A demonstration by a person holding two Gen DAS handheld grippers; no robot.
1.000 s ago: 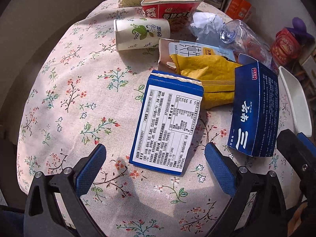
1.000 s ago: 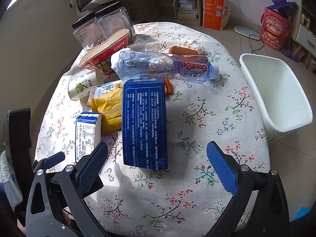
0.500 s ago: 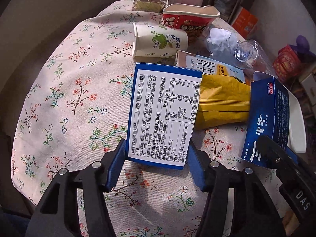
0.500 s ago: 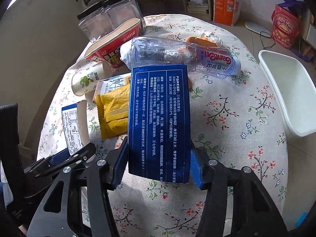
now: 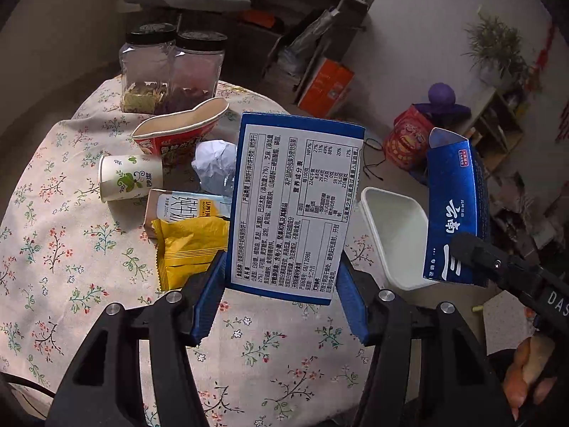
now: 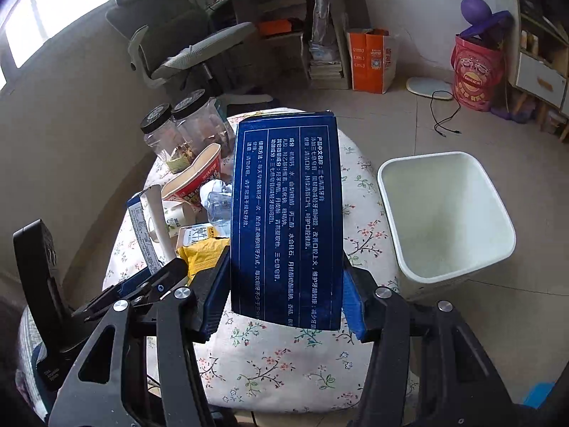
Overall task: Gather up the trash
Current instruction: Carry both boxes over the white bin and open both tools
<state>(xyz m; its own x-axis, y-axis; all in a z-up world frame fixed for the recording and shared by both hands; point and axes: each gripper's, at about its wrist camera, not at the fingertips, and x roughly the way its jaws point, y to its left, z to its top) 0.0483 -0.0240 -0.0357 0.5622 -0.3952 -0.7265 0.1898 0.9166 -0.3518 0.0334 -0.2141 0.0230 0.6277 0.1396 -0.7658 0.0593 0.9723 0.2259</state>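
Note:
My left gripper (image 5: 279, 300) is shut on a blue-and-white snack box (image 5: 297, 210) and holds it upright above the floral table (image 5: 71, 249). My right gripper (image 6: 284, 302) is shut on a dark blue toothpaste box (image 6: 286, 220), lifted off the table; this box also shows at the right of the left wrist view (image 5: 457, 210). The white trash bin (image 6: 444, 213) stands on the floor just right of the table, open and empty. It shows in the left wrist view (image 5: 394, 235) too.
On the table lie a yellow wrapper (image 5: 188, 245), a milk carton (image 5: 185, 208), a paper cup (image 5: 129, 178), a red noodle bowl (image 5: 181, 131), a crumpled plastic bottle (image 5: 215, 169) and two black-lidded jars (image 5: 170, 71). A red bucket (image 6: 476, 71) and an orange box (image 6: 370, 60) stand on the floor.
Both grippers closed on their boxes and lifted them off the table. Both now tilt up, so the room and the bin show behind the boxes.

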